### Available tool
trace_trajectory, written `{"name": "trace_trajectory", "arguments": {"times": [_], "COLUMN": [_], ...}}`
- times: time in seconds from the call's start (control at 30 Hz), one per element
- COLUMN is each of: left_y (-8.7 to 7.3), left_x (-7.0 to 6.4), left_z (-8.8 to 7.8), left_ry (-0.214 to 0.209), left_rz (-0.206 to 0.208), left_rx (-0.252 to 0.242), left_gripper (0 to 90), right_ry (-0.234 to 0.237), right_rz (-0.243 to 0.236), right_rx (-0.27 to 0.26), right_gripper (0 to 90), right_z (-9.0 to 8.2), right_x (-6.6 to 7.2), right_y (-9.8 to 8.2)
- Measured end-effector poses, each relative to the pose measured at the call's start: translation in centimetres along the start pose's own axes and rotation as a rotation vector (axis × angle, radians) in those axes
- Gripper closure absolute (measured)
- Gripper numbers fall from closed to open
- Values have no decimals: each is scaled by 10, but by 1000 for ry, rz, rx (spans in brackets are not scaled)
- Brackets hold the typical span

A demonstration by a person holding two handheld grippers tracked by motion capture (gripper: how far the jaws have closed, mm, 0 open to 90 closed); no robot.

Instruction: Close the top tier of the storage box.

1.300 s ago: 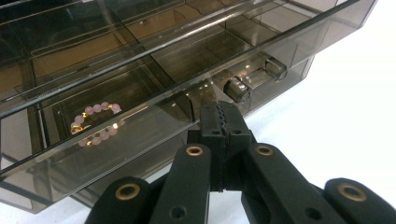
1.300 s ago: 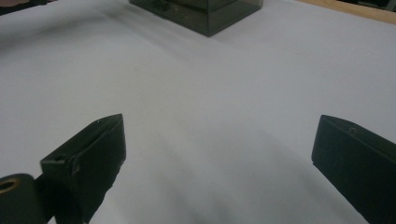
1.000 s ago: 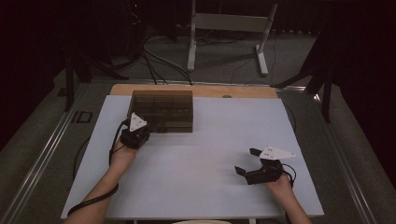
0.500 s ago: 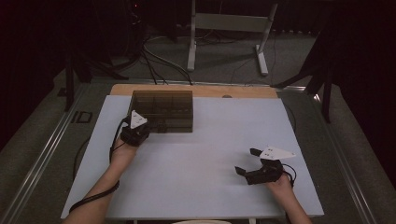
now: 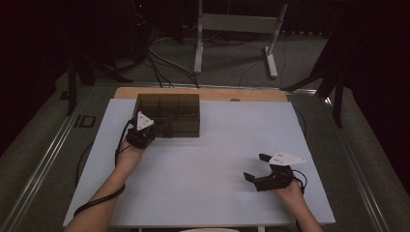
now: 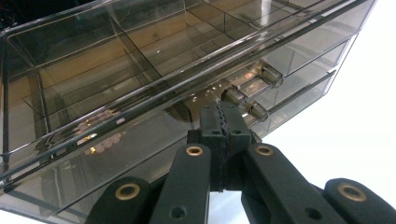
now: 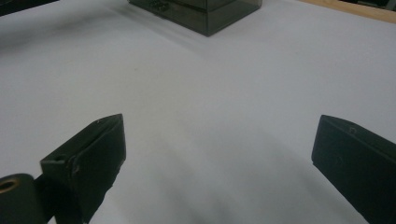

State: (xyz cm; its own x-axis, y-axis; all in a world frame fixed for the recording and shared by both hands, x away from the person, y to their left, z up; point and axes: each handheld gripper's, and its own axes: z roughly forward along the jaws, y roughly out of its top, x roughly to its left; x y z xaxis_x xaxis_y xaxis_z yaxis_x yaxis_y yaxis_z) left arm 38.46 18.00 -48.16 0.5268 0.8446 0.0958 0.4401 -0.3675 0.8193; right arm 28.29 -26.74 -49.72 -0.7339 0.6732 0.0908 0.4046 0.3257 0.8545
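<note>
Box: a smoky see-through drawer box (image 5: pixel 169 115) with open top compartments stands on the far left part of the table, its back near the wooden strip.
Drawer knobs: small clear knobs (image 6: pixel 256 109) sit on the front of the box, just ahead of the left gripper's tips.
Left gripper: the left gripper (image 5: pixel 151 134) is at the box's front left corner; in the left gripper view its jaws are pressed together, tips right at the drawer front. Whether they pinch anything of the box is hard to tell from this angle; nothing shows between them.
Right gripper: the right gripper (image 5: pixel 257 168) rests low on the near right part of the table, well apart from the box, jaws spread wide with bare tabletop between them.
Table: white sheet (image 5: pixel 227 145) over a wooden top.
</note>
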Motion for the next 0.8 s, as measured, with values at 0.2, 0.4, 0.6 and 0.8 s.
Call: {"name": "trace_trajectory", "arguments": {"times": [0.2,0.4,0.6,0.8], "left_y": [2,2,2,3], "left_x": [1,1,2,2], "left_z": [2,2,2,-2], "left_ry": [2,2,-5,2], "left_rz": [5,8,-17,-31], "left_rx": [1,-1,3,8], "left_gripper": [900,900,900,900], "right_ry": [1,2,3,1], "right_rz": [1,3,2,1], "right_rx": [1,1,0,0], "right_gripper": [30,30,30,30], "right_z": [0,0,0,-1], "right_x": [0,0,0,-1], "right_y": [0,0,0,0]}}
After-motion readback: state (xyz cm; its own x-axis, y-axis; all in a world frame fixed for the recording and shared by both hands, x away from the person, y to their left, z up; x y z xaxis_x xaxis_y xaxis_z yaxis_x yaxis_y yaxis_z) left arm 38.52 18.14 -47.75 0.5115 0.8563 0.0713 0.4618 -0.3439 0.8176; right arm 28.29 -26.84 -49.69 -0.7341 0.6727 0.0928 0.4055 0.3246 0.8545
